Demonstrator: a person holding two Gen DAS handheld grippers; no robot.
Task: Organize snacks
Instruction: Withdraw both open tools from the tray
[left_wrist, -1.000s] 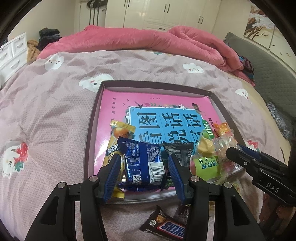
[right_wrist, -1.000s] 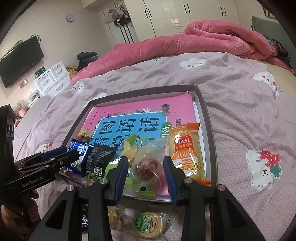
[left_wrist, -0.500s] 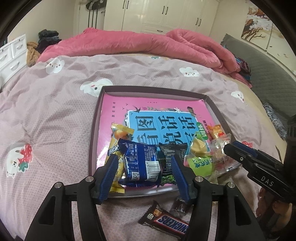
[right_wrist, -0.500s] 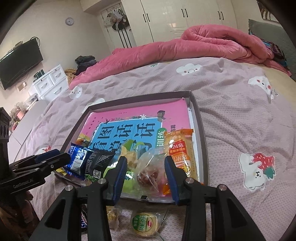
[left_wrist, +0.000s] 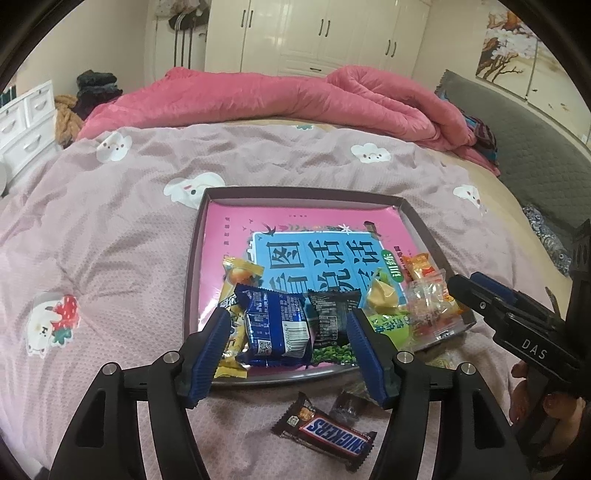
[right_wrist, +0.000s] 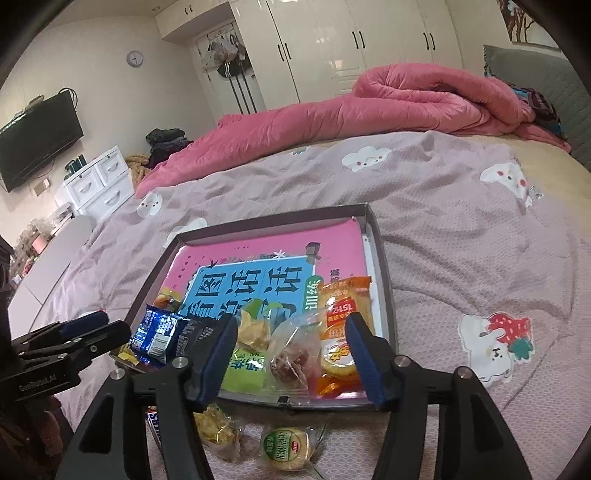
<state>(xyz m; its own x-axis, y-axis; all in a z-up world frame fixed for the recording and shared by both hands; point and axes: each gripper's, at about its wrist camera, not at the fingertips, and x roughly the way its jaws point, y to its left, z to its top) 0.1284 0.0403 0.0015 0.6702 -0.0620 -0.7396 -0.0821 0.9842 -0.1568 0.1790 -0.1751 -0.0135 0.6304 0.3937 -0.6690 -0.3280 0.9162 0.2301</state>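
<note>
Now both claws, the left claw (left_wrist: 288, 350) over the blue packet (left_wrist: 275, 325) and the right claw (right_wrist: 291, 354) over the clear candy bag (right_wrist: 291, 354), have just been opening (nothing gripped), so the snacks lie released in the tray (left_wrist: 192, 280).

- White wardrobe doors (right_wrist: 369, 48) line the far wall.
- A wall clock (right_wrist: 135, 58) hangs above a mounted television (right_wrist: 37, 140).
- White drawers (right_wrist: 98, 182) stand beside the bed's pink duvet (left_wrist: 280, 107).
</note>
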